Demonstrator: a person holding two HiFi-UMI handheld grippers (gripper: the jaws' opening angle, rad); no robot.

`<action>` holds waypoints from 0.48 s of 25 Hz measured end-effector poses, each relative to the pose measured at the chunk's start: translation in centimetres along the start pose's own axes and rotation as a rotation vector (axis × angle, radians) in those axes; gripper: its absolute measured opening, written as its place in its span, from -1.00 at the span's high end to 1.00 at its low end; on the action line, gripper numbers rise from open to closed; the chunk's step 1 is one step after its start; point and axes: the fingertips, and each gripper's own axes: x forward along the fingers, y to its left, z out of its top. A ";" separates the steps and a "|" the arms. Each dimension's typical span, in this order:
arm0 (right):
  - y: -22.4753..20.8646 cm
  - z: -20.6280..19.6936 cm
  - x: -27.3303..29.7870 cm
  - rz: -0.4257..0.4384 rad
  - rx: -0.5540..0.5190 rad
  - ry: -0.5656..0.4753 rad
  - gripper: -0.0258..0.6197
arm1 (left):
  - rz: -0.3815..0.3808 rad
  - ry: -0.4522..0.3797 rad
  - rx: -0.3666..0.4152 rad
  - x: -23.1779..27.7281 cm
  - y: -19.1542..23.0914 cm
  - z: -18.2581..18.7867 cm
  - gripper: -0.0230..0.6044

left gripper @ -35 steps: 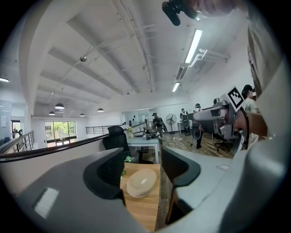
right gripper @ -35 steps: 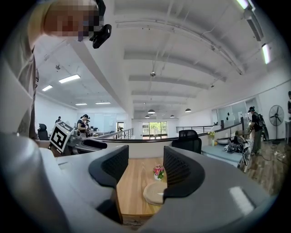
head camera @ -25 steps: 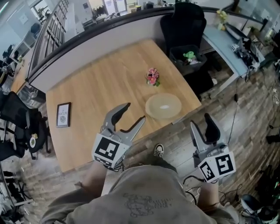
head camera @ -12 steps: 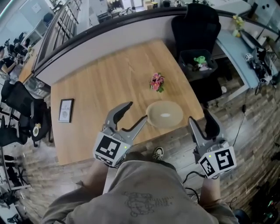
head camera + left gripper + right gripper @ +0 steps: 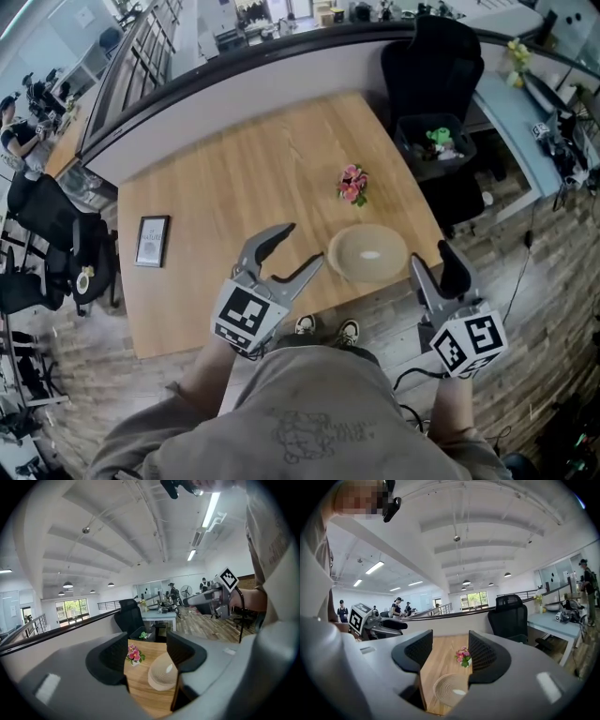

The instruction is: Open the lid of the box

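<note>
The box is round and beige, with its lid on, and sits near the front right corner of the wooden table. It also shows low between the jaws as the box in the left gripper view and as the box in the right gripper view. My left gripper hovers just left of it, open and empty. My right gripper hangs open to the box's right, past the table edge and over the floor. Neither touches the box.
A small pot of pink flowers stands behind the box. A framed picture lies at the table's left. A black office chair and a dark bin stand beyond the right corner. The person's shoes show below the front edge.
The head view has shifted, so the table and box sit lower and further right in the frame. Both grippers stay open and keep about the same places beside the box.
</note>
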 end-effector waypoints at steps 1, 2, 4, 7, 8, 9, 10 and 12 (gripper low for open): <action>0.2 -0.2 0.2 -0.003 -0.001 0.006 0.23 | -0.011 0.008 0.003 0.1 0.1 -0.4 0.11; 0.5 -0.4 0.4 -0.004 -0.003 0.013 0.23 | -0.023 0.015 0.003 0.2 0.2 -0.9 0.11; 1.2 -1.1 1.1 0.001 -0.010 0.032 0.23 | -0.049 0.032 0.003 0.2 0.6 -2.0 0.11; 2.1 -2.8 2.7 0.011 -0.010 0.083 0.23 | -0.084 0.072 0.024 0.8 0.9 -4.1 0.11; 2.2 -3.5 3.2 0.014 -0.001 0.102 0.23 | -0.094 0.083 0.029 1.1 0.9 -4.9 0.11; 2.3 -4.3 3.8 0.017 0.010 0.119 0.23 | -0.104 0.093 0.031 1.6 0.9 -5.6 0.10; 2.3 -5.1 4.4 0.018 0.019 0.132 0.23 | -0.113 0.102 0.028 2.1 0.8 -6.5 0.10; 2.3 -6.5 5.5 0.014 0.021 0.157 0.23 | -0.125 0.120 0.002 3.1 1.0 -8.2 0.09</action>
